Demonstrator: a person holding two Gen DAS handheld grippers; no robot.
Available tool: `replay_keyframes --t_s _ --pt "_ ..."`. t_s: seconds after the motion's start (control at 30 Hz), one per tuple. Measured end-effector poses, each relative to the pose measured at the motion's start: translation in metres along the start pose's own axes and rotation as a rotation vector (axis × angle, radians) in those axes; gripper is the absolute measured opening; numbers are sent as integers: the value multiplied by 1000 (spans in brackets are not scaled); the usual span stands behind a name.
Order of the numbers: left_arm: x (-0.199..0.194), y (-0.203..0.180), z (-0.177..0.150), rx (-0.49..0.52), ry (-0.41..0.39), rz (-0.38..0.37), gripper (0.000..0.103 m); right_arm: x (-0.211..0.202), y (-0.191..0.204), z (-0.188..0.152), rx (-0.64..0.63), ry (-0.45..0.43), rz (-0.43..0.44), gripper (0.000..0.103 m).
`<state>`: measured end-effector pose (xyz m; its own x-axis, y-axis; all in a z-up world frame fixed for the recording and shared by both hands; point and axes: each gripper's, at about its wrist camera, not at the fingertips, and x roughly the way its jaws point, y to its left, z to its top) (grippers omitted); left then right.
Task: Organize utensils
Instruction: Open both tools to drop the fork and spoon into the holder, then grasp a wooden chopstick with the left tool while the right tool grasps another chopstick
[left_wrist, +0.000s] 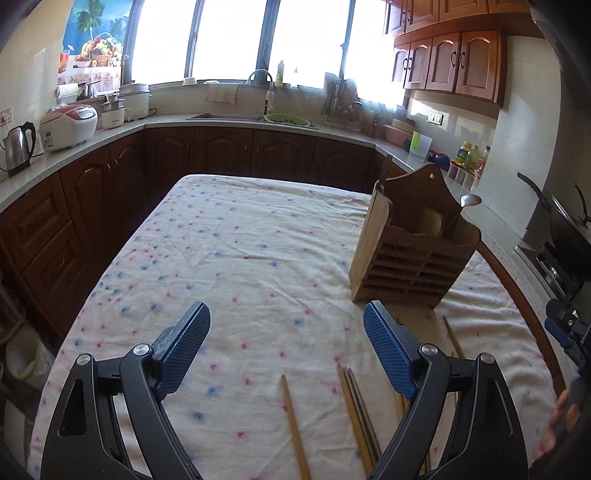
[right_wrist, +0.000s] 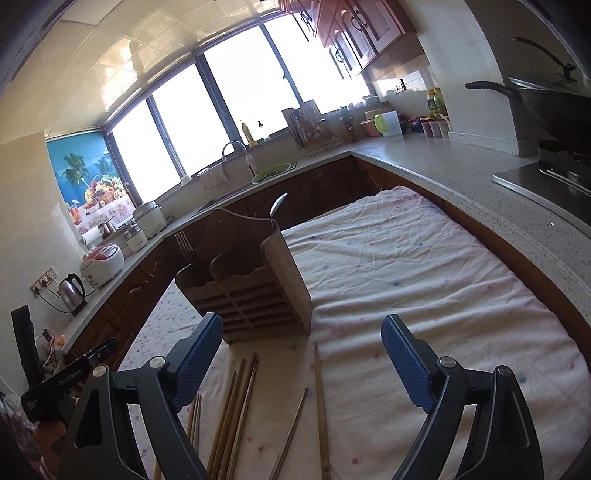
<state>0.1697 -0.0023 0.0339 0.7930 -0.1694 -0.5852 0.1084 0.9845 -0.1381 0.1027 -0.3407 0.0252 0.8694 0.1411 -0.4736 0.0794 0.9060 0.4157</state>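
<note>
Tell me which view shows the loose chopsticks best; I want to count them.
Right wrist: the chopsticks lie fanned out between the holder and the camera. Left wrist shows only a few, partly hidden behind a finger.

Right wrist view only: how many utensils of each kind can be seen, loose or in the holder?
Chopsticks: 7, loose on the tablecloth, as far as can be counted
Fork: 1, in the wooden holder
Metal spoon: 1, in the holder
Total: 9
</note>
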Motion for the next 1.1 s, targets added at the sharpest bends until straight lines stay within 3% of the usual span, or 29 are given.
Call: replay_keyframes --t_s 0.27,0.57,0.73,1.1 --pt "4 3 -28 30 82 11 87 -3 -1 -31 -4 57 -20 89" --pt "14 9 -41 45 154 38 86 5 6 -39 -39 95 -33 89" --pt "25 9 -44 41 213 23 71 20 12 -42 -82 138 -40 88" --pt "45 8 -48 44 330 -5 54 77 15 -40 -181 266 -72 57"
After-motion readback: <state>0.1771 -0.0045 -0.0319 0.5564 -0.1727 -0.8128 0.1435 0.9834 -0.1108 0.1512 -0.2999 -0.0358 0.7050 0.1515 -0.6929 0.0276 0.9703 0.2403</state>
